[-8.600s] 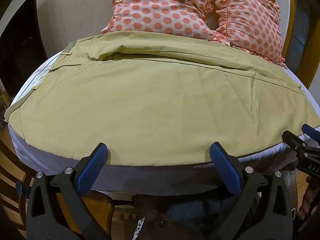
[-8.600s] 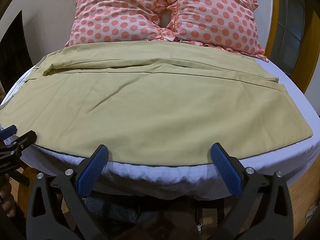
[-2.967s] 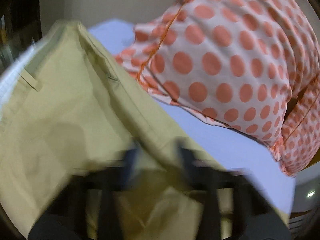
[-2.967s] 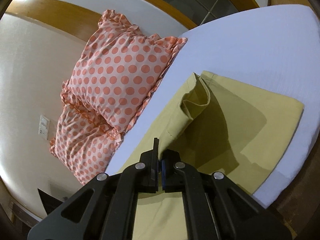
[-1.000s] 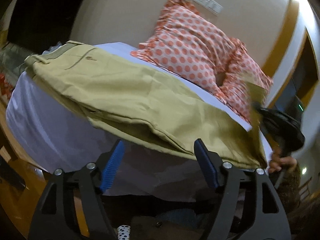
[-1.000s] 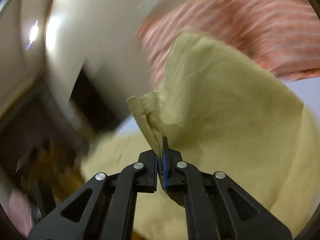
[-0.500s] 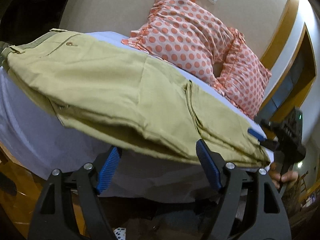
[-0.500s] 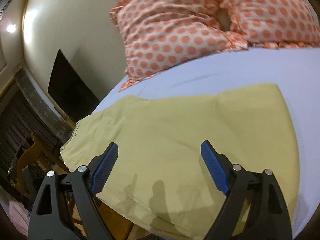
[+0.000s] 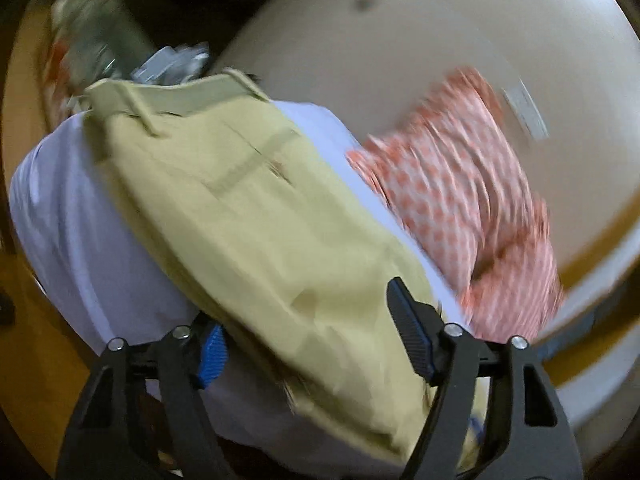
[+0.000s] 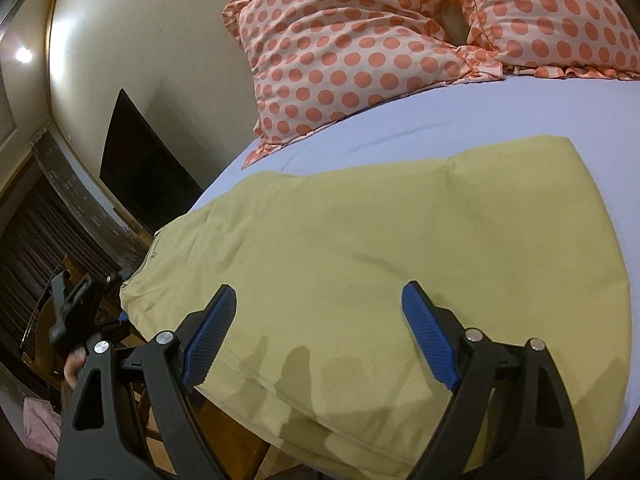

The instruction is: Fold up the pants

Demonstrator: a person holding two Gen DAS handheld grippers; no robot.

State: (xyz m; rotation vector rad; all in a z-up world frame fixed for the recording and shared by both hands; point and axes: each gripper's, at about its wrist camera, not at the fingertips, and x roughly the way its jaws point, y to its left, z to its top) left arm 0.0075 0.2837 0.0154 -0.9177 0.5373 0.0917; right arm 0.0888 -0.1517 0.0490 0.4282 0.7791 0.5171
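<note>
The khaki pants [image 10: 400, 256] lie folded on the bed's pale lilac sheet [image 10: 500, 120]. In the blurred left wrist view the pants [image 9: 256, 216] run from the waistband at upper left down to the near edge. My left gripper [image 9: 308, 344] is open, its jaws either side of the pants' near edge, with cloth between them. My right gripper [image 10: 320, 332] is open and empty, just above the pants' near side. The left gripper also shows in the right wrist view [image 10: 80, 304], by the waistband end at the bed's left edge.
Two orange polka-dot pillows [image 10: 360, 40] lean against the wall at the head of the bed. A dark panel [image 10: 140, 160] and dark furniture stand left of the bed. Wooden floor [image 9: 44, 380] shows below the bed's edge.
The left gripper has swung and moved in over the pants' edge; its view is now tilted and blurred. The right gripper stays open and has come slightly closer over the pants.
</note>
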